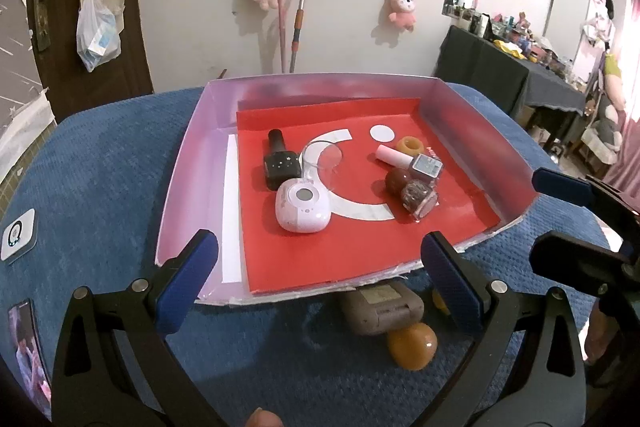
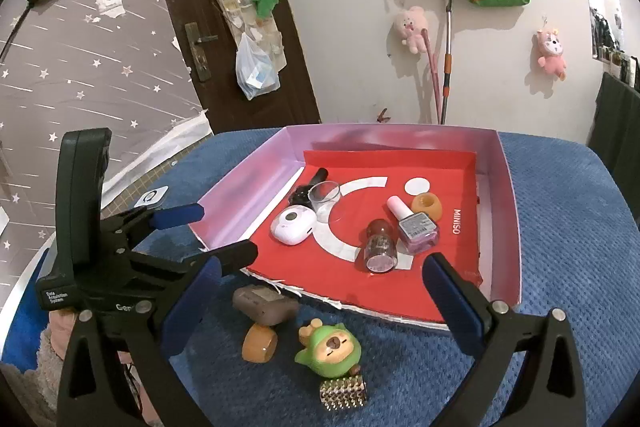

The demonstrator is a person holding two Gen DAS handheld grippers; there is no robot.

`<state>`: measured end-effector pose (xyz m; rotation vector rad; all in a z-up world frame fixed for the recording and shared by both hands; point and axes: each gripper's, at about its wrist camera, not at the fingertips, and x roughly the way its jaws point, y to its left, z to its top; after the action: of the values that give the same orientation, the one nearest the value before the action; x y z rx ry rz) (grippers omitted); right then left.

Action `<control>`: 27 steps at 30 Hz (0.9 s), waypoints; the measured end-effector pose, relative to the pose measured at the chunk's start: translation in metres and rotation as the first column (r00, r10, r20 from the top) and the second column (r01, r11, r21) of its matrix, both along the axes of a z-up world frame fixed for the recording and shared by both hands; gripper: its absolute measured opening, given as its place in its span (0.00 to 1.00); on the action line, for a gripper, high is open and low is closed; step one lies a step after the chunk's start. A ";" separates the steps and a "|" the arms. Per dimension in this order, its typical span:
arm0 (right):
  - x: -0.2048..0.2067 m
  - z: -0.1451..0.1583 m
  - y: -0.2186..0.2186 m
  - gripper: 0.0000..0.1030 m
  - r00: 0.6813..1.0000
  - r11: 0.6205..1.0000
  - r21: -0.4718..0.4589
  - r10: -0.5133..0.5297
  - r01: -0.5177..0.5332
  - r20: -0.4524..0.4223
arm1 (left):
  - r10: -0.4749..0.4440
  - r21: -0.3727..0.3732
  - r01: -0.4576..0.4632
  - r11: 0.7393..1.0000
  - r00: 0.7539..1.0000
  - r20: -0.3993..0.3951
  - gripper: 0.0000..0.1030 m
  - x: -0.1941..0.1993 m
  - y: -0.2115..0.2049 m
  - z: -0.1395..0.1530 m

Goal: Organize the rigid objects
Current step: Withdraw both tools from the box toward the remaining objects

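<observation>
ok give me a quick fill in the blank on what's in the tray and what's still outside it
1. The tray is lined with a sheet coloured ____.
2. The white oval gadget lies ____ the tray.
3. The green figurine lies on the ____ cloth outside the tray.
4. Both the left claw and the right claw are ____.

Missing words: red; inside; blue; open
</observation>
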<state>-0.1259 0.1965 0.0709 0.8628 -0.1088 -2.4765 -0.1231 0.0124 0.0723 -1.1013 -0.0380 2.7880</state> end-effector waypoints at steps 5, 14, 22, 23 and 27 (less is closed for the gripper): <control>0.006 0.000 0.001 1.00 1.000 1.000 -0.010 0.000 0.000 0.000 | 0.003 0.011 -0.003 1.000 1.000 0.006 1.00 0.006 0.000 0.000; 0.019 -0.002 0.004 1.00 1.000 1.000 -0.018 -0.003 0.003 -0.003 | 0.004 0.038 -0.005 0.999 1.000 0.018 1.00 0.016 0.000 0.000; 0.027 -0.006 0.005 1.00 1.000 1.000 -0.011 -0.010 0.010 -0.006 | 0.031 0.013 -0.032 0.999 0.999 0.039 1.00 0.025 0.000 -0.008; 0.028 -0.007 0.004 1.00 1.000 1.000 -0.009 -0.012 0.012 -0.006 | 0.032 0.016 -0.033 0.999 0.999 0.042 1.00 0.025 -0.001 -0.009; 0.032 -0.011 0.005 1.00 1.000 1.000 -0.004 -0.013 0.013 0.002 | 0.038 0.025 -0.039 0.999 0.998 0.050 1.00 0.028 -0.003 -0.012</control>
<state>-0.0939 0.2020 0.0601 0.8658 -0.1202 -2.4872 -0.0953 0.0096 0.0606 -1.1756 -0.1019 2.7847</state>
